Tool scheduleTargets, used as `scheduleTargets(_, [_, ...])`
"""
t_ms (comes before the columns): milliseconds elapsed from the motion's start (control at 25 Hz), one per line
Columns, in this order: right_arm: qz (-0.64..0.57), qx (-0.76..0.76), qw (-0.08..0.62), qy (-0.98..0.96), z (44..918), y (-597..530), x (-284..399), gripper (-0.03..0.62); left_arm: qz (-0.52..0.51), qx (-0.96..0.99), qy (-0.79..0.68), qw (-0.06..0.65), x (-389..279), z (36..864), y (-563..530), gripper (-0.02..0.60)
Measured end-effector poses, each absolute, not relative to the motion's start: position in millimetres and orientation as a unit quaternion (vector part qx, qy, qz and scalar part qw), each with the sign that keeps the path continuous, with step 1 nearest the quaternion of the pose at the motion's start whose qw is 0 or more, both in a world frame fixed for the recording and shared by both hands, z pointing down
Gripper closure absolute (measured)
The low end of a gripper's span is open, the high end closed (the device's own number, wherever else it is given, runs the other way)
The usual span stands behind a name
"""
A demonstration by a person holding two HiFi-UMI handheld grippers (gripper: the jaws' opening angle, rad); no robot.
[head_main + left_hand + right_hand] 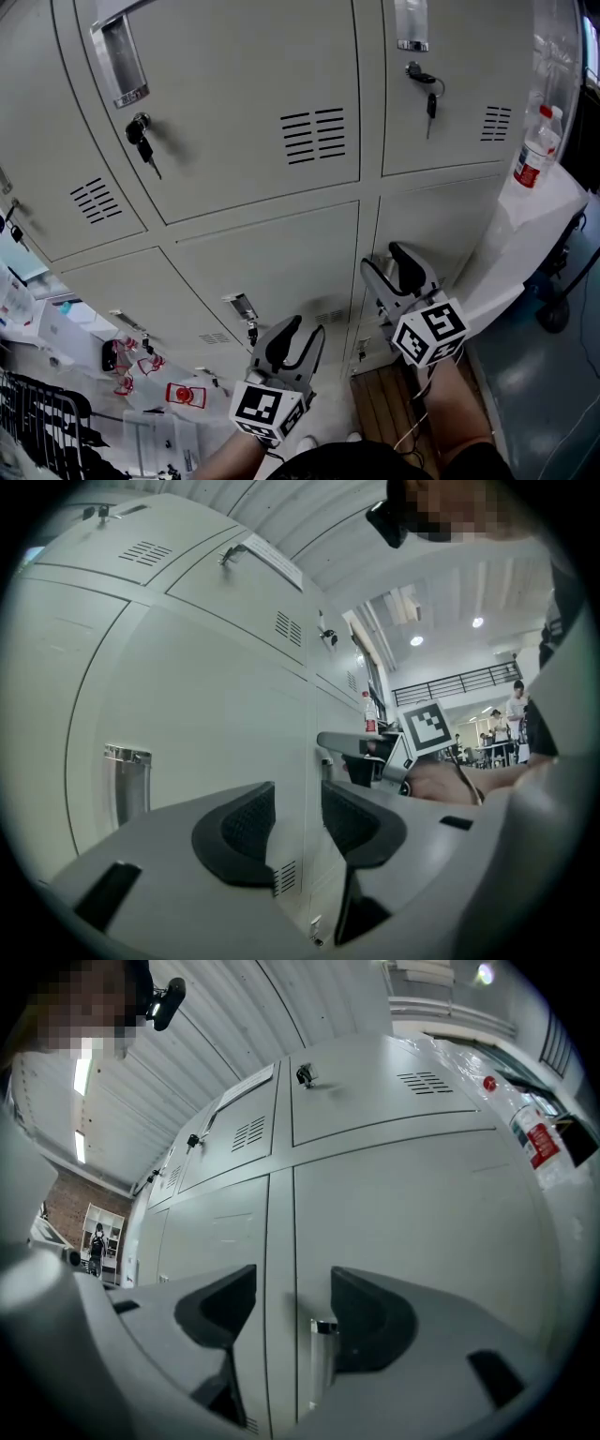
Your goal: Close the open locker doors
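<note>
A bank of grey lockers (234,112) fills the head view, and every door I see lies flush with its frame. My left gripper (300,330) is held close in front of a lower middle door (272,262), its jaws apart with nothing between them. My right gripper (390,262) points at the lower right door (441,225), also open and empty. In the left gripper view the left gripper (298,822) faces a flat door with a recessed handle (127,780). In the right gripper view the right gripper (292,1312) frames a door seam and a metal handle (321,1354).
Keys hang in the locks of the upper doors (142,136) (428,94). A bottle with a red label (537,150) stands on a white covered surface (534,234) right of the lockers. Cluttered items (141,394) lie at lower left. Wooden boards (384,403) lie below the lockers.
</note>
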State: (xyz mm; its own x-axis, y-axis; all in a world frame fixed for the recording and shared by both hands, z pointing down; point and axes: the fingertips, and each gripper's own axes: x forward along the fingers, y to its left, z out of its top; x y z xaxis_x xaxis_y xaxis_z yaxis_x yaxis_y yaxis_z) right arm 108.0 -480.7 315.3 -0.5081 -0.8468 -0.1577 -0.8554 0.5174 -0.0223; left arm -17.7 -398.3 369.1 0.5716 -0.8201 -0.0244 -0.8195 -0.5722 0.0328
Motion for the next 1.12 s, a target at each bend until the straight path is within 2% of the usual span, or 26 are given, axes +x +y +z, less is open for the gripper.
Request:
scheduleTargets(920, [0.017, -0.545, 0.064, 0.836, 326.3, -412.2, 119.3, 0.363, -0.021, 0.931, -0.364, 0.022, -7.1, 373.8, -374.7, 0.434])
scheduleTargets(1040, [0.028, -0.575, 0.045, 0.816, 330.1, -389.6, 123.9, 0.416, -0.021, 0.941, -0.336, 0.028, -3.2, 375.5, -366.2, 0.442])
scheduleTargets(1120, [0.031, -0.599, 0.037, 0.799, 332.9, -374.1, 128.8, 0.521, -0.02, 0.948, -0.317, 0.03, -1.2, 376.8, -358.9, 0.454])
